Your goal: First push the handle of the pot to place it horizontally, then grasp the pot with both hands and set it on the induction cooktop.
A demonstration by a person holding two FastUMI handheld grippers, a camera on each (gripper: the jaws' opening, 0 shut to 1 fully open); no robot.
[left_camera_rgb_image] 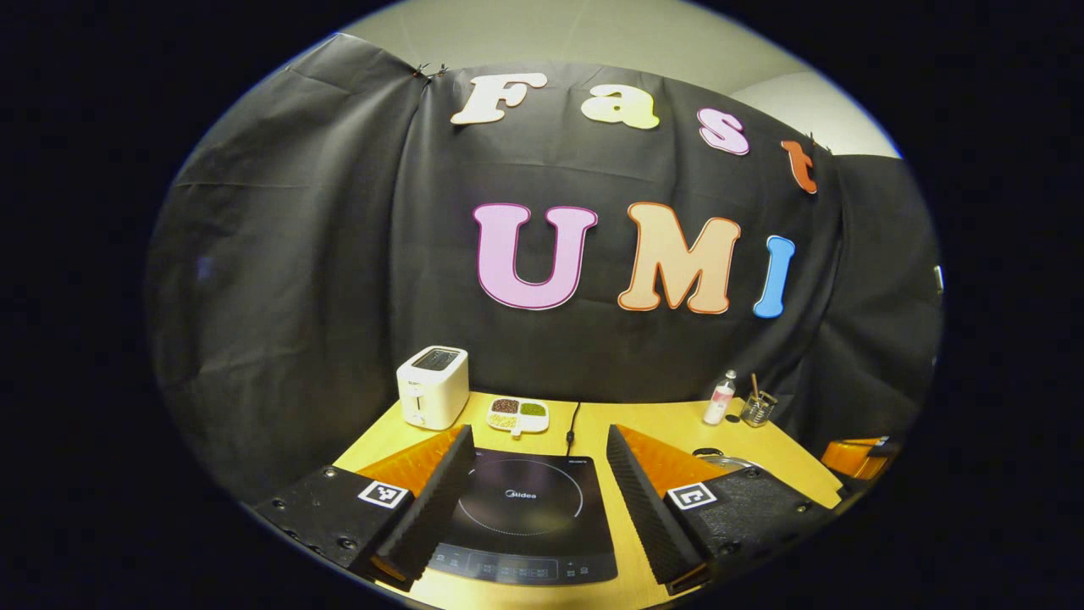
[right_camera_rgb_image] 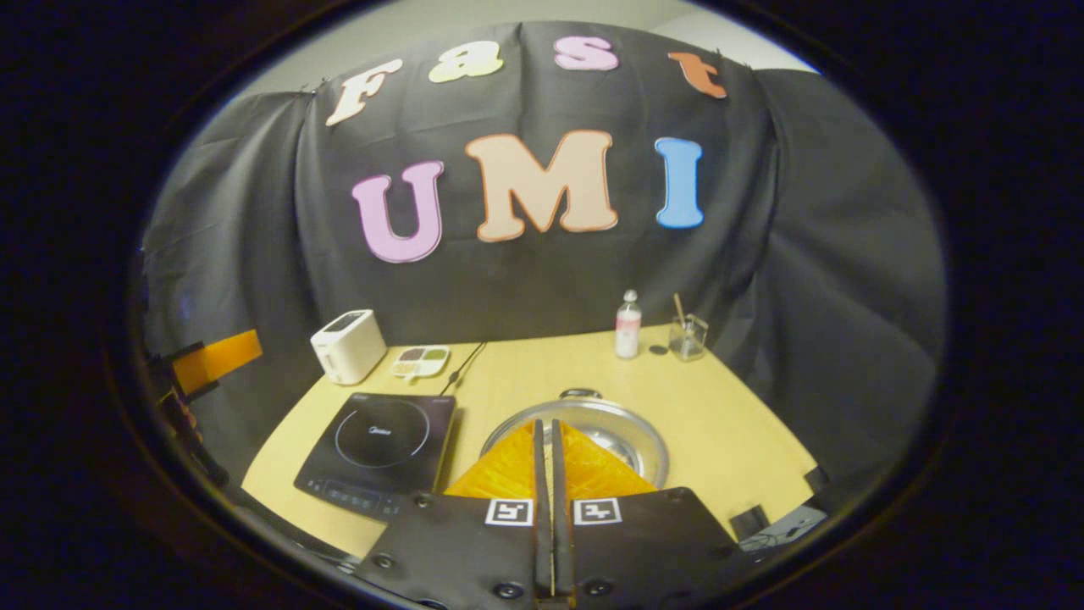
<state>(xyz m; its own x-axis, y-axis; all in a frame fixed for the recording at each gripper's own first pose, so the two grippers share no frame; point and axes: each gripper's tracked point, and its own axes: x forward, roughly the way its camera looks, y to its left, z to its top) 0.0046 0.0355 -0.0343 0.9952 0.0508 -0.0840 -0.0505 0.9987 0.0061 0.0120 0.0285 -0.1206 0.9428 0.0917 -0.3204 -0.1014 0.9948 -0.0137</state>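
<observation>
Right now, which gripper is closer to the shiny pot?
The right gripper. It hangs shut just in front of the pot. The left gripper is open over the induction cooktop, with the pot off to its right.

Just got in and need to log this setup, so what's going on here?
A person holds a hand-held gripper in each hand over a wooden table. The left hand-held gripper hangs open above the induction cooktop. The right hand-held gripper is shut, holding nothing, just in front of the steel pot, which sits on the table beside the cooktop, not yet moved.
</observation>
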